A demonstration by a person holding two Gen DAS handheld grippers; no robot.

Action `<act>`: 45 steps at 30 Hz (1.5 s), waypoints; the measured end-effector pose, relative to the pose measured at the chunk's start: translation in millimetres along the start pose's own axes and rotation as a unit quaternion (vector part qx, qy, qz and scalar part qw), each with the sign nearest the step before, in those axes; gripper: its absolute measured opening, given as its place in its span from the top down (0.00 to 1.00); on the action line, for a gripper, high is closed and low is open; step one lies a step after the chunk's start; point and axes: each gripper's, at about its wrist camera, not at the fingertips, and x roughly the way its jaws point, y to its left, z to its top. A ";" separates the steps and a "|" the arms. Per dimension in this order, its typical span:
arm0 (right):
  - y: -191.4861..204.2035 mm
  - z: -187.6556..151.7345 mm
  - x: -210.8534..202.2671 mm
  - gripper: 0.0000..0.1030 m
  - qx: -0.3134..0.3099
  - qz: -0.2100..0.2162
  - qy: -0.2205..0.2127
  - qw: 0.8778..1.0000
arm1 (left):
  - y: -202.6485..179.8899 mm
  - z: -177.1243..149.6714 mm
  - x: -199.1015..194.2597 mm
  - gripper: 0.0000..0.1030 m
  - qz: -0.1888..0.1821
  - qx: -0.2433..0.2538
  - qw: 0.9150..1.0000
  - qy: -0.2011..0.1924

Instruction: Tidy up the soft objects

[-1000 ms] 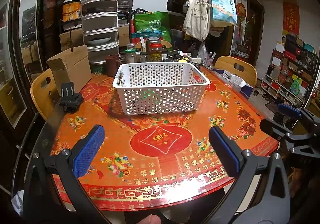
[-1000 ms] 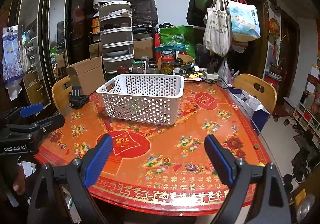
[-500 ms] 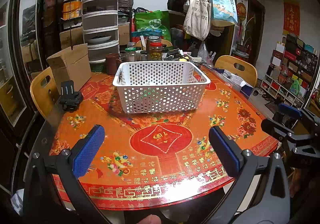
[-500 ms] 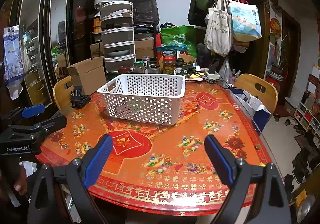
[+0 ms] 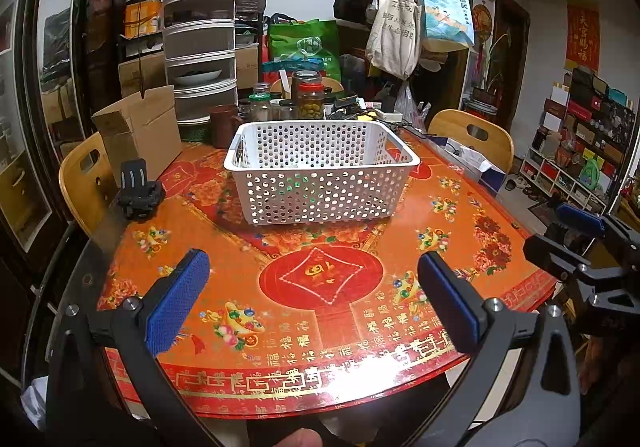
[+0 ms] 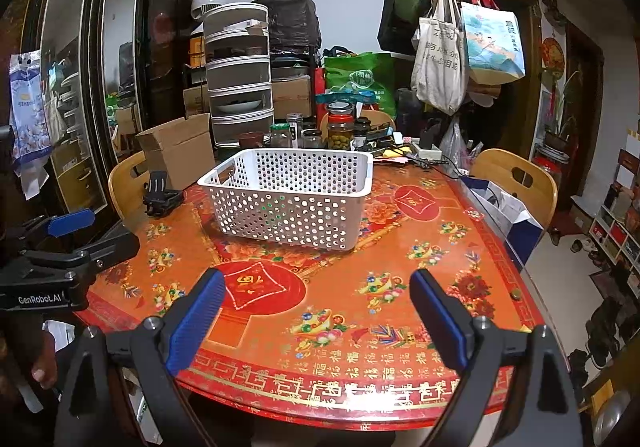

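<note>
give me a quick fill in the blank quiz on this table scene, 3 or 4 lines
1. The white perforated basket stands on the ____ patterned table.
2. Both the left gripper and the right gripper are ____, holding nothing.
3. The cardboard box rests on a wooden ____ at the table's left edge.
4. The tote bags hang from a coat ____.

Missing words: red; open; chair; rack

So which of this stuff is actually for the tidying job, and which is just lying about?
For the job:
white perforated basket
left tongs, open
right tongs, open

Just lying about:
cardboard box
glass jars
black clip mount
tote bags

No soft objects are visible on the table.
</note>
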 end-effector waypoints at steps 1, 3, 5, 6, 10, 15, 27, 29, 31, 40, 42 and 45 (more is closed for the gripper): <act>0.2 0.0 0.0 0.09 0.000 0.000 0.000 1.000 | 0.0 0.1 0.0 0.00 0.000 0.000 1.000 0.000; 1.0 -0.1 0.2 0.09 -0.001 0.000 0.000 1.000 | -0.2 -1.1 0.6 0.00 -0.001 0.000 1.000 0.001; 0.1 0.0 0.0 0.09 0.000 0.000 0.000 1.000 | -0.5 -1.9 1.1 0.00 -0.001 -0.001 1.000 0.001; 0.8 -0.1 0.2 0.09 -0.001 0.000 0.000 1.000 | -1.2 -2.8 1.7 0.00 0.000 -0.001 1.000 0.002; -0.1 -0.4 -0.5 0.09 0.000 0.000 0.001 1.000 | -2.6 -4.0 3.4 0.00 -0.001 0.000 1.000 0.004; -0.5 -0.5 -0.8 0.09 0.000 0.000 0.000 1.000 | -3.9 -3.4 4.1 0.00 -0.001 0.000 1.000 0.005; 1.0 -1.8 -0.9 0.09 -0.001 0.000 0.001 1.000 | -5.1 -4.2 5.3 0.00 -0.002 0.000 1.000 0.008; 1.2 -1.9 -1.0 0.09 -0.001 0.000 0.001 1.000 | -5.7 -4.7 5.8 0.00 -0.003 0.000 1.000 0.009; 1.4 -2.3 -1.0 0.09 -0.001 0.000 0.001 1.000 | -6.3 -5.6 5.8 0.00 -0.003 0.001 1.000 0.009; 1.2 -3.6 -1.2 0.09 0.000 0.000 0.002 1.000 | -7.3 -7.0 7.2 0.00 -0.002 0.002 1.000 0.012; 1.2 -4.5 -1.0 0.09 0.000 0.000 0.003 1.000 | -7.4 -6.4 7.1 0.00 -0.002 0.003 1.000 0.011; 1.8 -4.9 -1.2 0.09 -0.001 0.000 0.003 1.000 | -6.1 -6.4 7.0 0.00 0.004 0.005 1.000 0.007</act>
